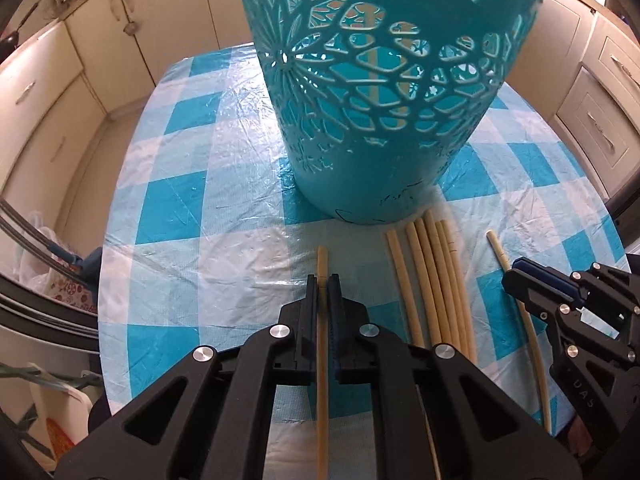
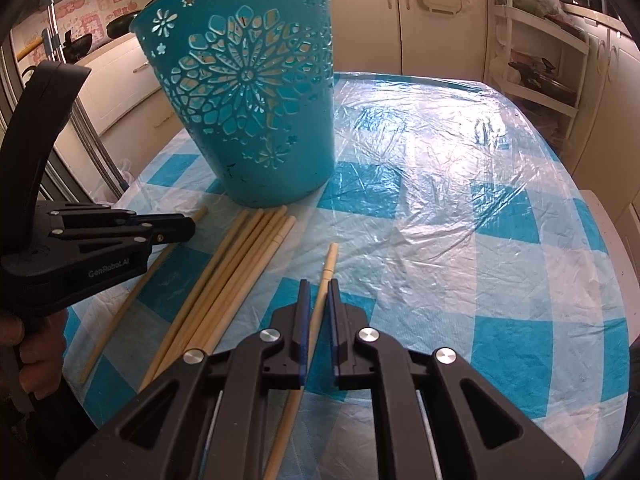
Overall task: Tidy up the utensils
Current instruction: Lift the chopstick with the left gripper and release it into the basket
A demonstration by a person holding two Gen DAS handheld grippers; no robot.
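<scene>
A teal perforated basket (image 1: 380, 92) stands on the checked tablecloth; it also shows in the right wrist view (image 2: 260, 120). Several pale chopsticks (image 1: 436, 280) lie bunched in front of it, also in the right wrist view (image 2: 236, 280). My left gripper (image 1: 323, 280) is closed around a single chopstick (image 1: 322, 258) lying on the cloth left of the bunch. My right gripper (image 2: 319, 284) is closed around another single chopstick (image 2: 328, 264) right of the bunch. Each gripper shows in the other's view: the right gripper (image 1: 514, 270) and the left gripper (image 2: 192, 226).
The table (image 2: 460, 208) has a blue and white checked cloth under clear plastic. Cream kitchen cabinets (image 1: 60, 92) surround it. A white shelf rack (image 2: 536, 68) stands at the far right. A plastic bag (image 1: 40, 264) sits to the left below the table edge.
</scene>
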